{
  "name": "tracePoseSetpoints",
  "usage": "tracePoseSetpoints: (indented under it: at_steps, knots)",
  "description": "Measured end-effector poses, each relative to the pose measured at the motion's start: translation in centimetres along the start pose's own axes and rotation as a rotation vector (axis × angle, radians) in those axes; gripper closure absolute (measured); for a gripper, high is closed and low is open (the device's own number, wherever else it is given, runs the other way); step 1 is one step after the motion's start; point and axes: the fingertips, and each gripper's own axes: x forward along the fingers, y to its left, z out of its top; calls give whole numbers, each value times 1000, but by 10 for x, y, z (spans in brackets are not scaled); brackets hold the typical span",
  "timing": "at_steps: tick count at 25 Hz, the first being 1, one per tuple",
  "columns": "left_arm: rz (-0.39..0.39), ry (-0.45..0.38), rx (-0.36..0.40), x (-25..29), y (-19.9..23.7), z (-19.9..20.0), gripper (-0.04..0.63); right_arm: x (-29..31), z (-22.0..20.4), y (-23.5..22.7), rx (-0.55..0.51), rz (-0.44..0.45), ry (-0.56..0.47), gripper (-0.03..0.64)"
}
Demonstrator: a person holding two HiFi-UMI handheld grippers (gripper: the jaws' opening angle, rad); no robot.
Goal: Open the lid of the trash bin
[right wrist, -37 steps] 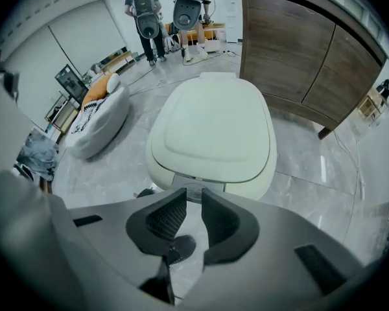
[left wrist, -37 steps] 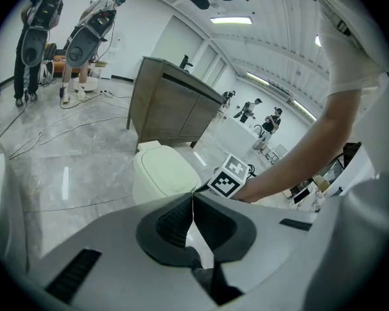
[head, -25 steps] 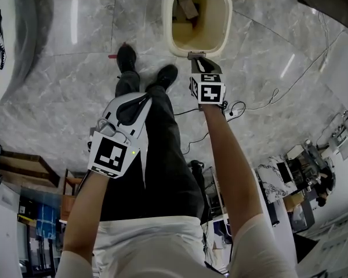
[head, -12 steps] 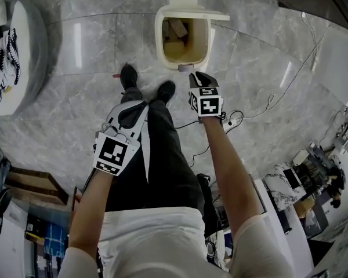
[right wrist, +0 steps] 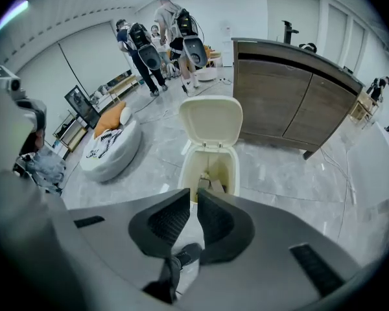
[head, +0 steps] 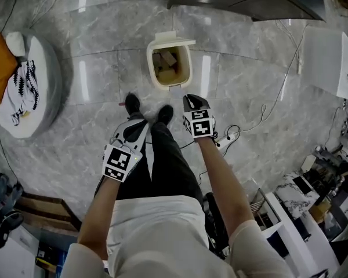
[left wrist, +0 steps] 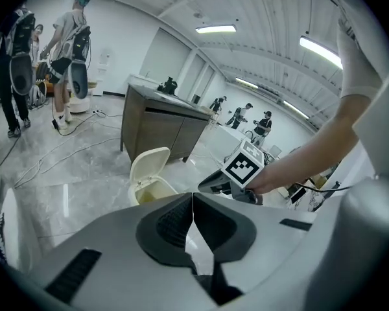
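Note:
The cream trash bin [head: 170, 68] stands on the marble floor ahead of my feet. Its lid [head: 174, 39] is swung up at the back, and cardboard scraps lie inside. In the right gripper view the bin [right wrist: 211, 167] sits straight ahead beyond the jaws, its lid [right wrist: 211, 122] upright. My right gripper [head: 190, 101] hangs short of the bin's front rim, touching nothing; its jaws [right wrist: 194, 196] leave only a thin slit and hold nothing. My left gripper [head: 138, 126] hovers over my left leg, and its tips [left wrist: 192, 196] meet with nothing between them.
A round white cushion [head: 23, 91] with an orange pillow lies on the floor to the left. A wooden cabinet [right wrist: 285, 102] stands behind the bin. Cables [head: 249, 120] trail over the floor at the right. Several people [right wrist: 162, 37] stand far back. My shoes [head: 132, 104] stand near the bin.
The view has pulled back and the bin looks smaller and farther. My right gripper has drawn away from the bin's front rim. The lid stays up.

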Motion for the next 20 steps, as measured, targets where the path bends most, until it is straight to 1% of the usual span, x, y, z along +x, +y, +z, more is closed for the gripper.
tracePoseSetpoints:
  at_steps: [9, 13, 20]
  knots:
    - [12, -20, 32, -41, -24, 34, 577, -78, 31, 2, -39, -12, -87, 569]
    - [16, -35, 31, -62, -35, 46, 577, -115, 37, 7, -35, -13, -115, 572]
    - [17, -85, 81, -93, -51, 82, 577, -177, 61, 4, -47, -17, -203, 577]
